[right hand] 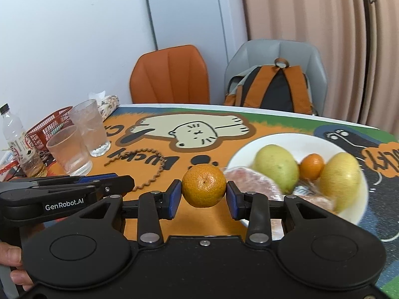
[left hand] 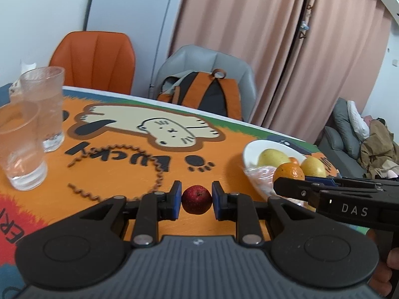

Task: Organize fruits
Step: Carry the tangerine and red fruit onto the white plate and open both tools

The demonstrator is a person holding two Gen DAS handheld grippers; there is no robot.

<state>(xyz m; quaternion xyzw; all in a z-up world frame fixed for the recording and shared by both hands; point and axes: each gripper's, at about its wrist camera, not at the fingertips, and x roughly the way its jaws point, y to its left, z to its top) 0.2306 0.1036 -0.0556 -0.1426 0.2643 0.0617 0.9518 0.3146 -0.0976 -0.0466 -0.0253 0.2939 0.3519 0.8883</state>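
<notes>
Both grippers are loaded: the left gripper (left hand: 196, 199) pinches a small red fruit (left hand: 196, 199) between blue pads; the right gripper (right hand: 203, 188) clamps a dimpled mandarin (right hand: 203, 185), both off the table beside the white plate (right hand: 294, 140); smooth round skins could roll out if tilted; the plate, crowded with waxy yellow-green fruits (right hand: 276, 168) and crinkly wrapped ones, might shed something when nudged.

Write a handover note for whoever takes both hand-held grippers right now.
Left hand-held gripper: shut on a small red fruit, above the table mat.
Right hand-held gripper: shut on a mandarin, just left of the white plate.
On the plate: two yellow-green mangoes, a small orange, plastic-wrapped items.
Done: both fruits picked up.
Left: probably set both on the plate; no other loose fruit in view.
</notes>
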